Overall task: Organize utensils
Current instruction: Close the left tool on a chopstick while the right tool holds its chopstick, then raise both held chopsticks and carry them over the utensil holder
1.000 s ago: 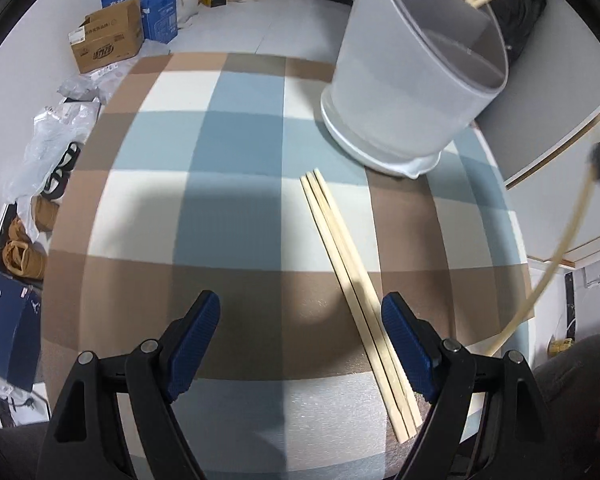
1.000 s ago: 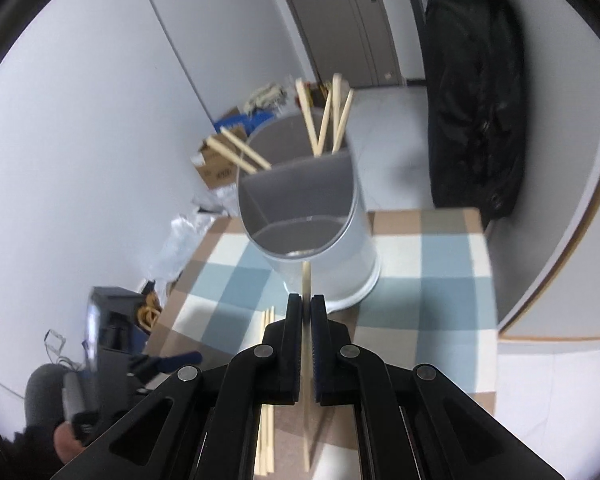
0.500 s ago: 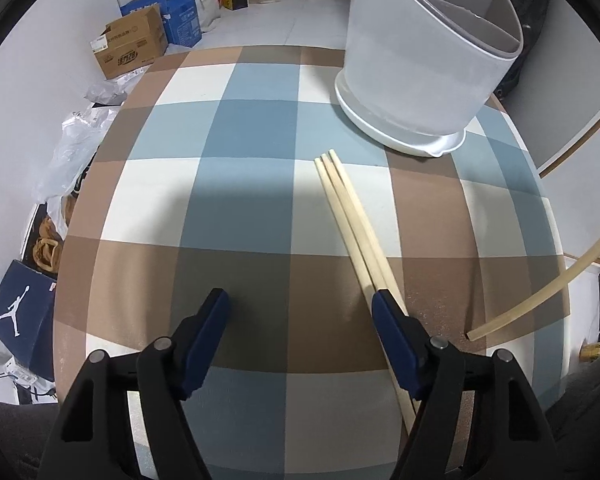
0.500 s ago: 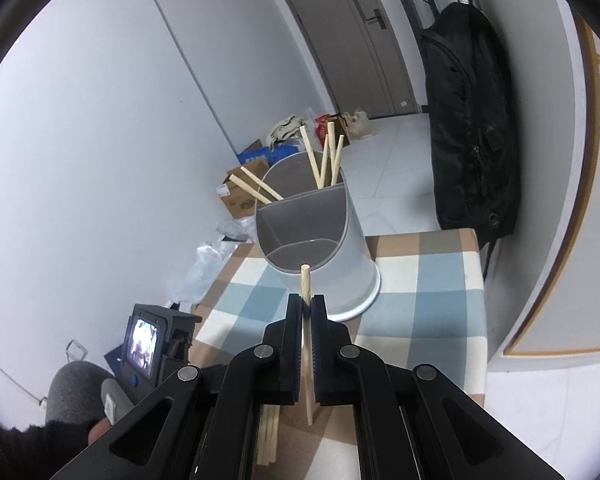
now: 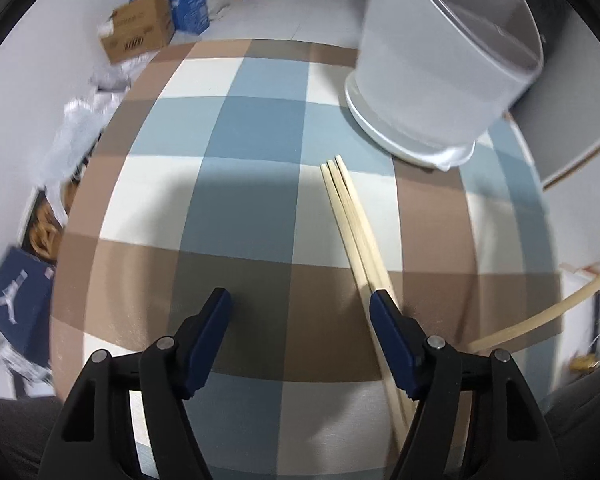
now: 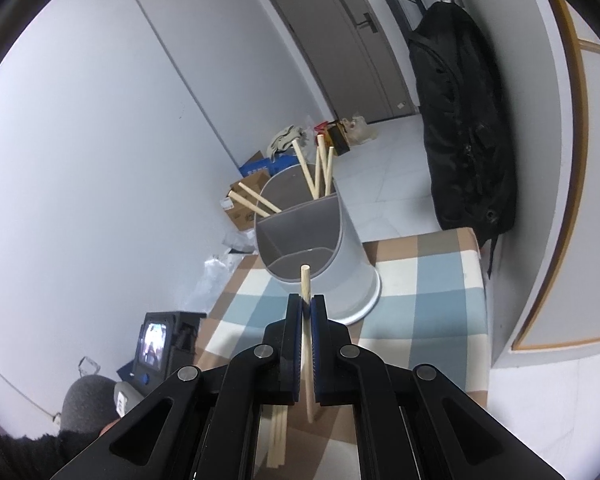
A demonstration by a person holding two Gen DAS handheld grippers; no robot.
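Three wooden chopsticks (image 5: pixel 352 216) lie side by side on the checked tablecloth (image 5: pixel 240 128), their near ends passing under my left gripper's right finger. The left gripper (image 5: pixel 298 296) hovers over the cloth, open, with nothing between the pads. A grey divided holder (image 5: pixel 432 80) stands at the far right of the table. My right gripper (image 6: pixel 306 300) is shut on a single chopstick (image 6: pixel 305 280), whose tip points up in front of the holder (image 6: pixel 348 256). That held chopstick (image 5: pixel 548 316) also shows at the right edge of the left wrist view. Several chopsticks (image 6: pixel 320 168) stand in the holder's back compartments.
A black backpack (image 6: pixel 464 120) hangs by the table's far right corner. Cardboard boxes (image 5: pixel 138 36) and bags lie on the floor to the left. The table's right edge runs close to the wall. A person's knee (image 6: pixel 88 400) is at the near left.
The left jaws have narrowed and that view has tipped slightly. The right gripper has tilted up, so the held chopstick's tip now sits before the holder's front compartment.
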